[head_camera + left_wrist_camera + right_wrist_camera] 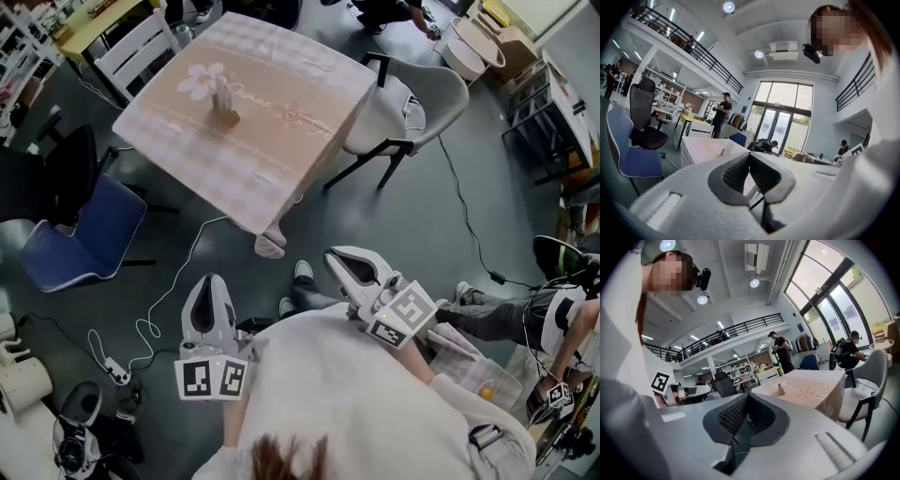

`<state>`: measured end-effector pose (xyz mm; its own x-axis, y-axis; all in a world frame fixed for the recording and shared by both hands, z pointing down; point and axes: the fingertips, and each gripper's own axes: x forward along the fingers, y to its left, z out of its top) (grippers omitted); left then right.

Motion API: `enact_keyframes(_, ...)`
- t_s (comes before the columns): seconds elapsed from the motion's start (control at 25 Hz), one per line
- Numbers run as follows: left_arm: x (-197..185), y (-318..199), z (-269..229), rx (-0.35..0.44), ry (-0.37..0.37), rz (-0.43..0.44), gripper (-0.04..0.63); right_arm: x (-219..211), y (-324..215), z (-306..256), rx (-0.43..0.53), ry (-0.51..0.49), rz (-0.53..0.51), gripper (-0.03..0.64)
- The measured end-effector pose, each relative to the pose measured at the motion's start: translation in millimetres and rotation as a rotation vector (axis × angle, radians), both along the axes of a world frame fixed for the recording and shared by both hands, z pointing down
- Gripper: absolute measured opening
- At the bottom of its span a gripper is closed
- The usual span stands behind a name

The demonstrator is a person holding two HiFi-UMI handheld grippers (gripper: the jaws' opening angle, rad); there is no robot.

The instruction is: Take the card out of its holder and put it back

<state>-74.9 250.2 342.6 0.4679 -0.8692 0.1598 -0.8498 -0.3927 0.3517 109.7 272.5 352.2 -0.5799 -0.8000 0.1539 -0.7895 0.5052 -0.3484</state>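
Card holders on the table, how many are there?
1: the card holder stands near the middle of the table, with the card upright in it. Nothing on the table could hide another.

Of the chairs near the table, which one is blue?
The blue chair at the table's left. The slatted chair beyond the table and the shell chair at its right are white.
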Motion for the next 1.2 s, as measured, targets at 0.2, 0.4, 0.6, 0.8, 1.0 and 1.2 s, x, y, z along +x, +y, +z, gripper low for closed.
enact_keyframes(0.2,10.9,-22.5,4.5,-0.016,-0.005,-0.029,0.000,15.7,-31.3,-1.8,0.013,0.001,-0.009,-0.002)
enact_keyframes(0.4,33.6,-43.2,8.6,-0.023,-0.006,-0.018,0.000,38.5,-54.4,-0.5,0.026,0.009,0.009,-0.002)
enact_keyframes(0.6,55.2,-58.4,11.3,-0.007,0.009,-0.012,0.000,59.8,-70.0,3.9,0.030,0.010,0.022,-0.002)
enact_keyframes(0.8,60.6,-63.8,16.9,-0.019,0.001,-0.018,0.000,69.4,-79.5,7.5,0.016,0.013,0.016,-0.003)
enact_keyframes(1.0,54.1,-76.3,15.3,-0.025,-0.009,-0.035,0.000,73.1,-90.7,8.6,-0.002,0.001,0.024,-0.003)
enact_keyframes(1.2,48.6,-95.3,15.5,-0.028,-0.006,-0.026,0.000,66.1,-108.6,10.8,-0.013,0.004,0.030,-0.002)
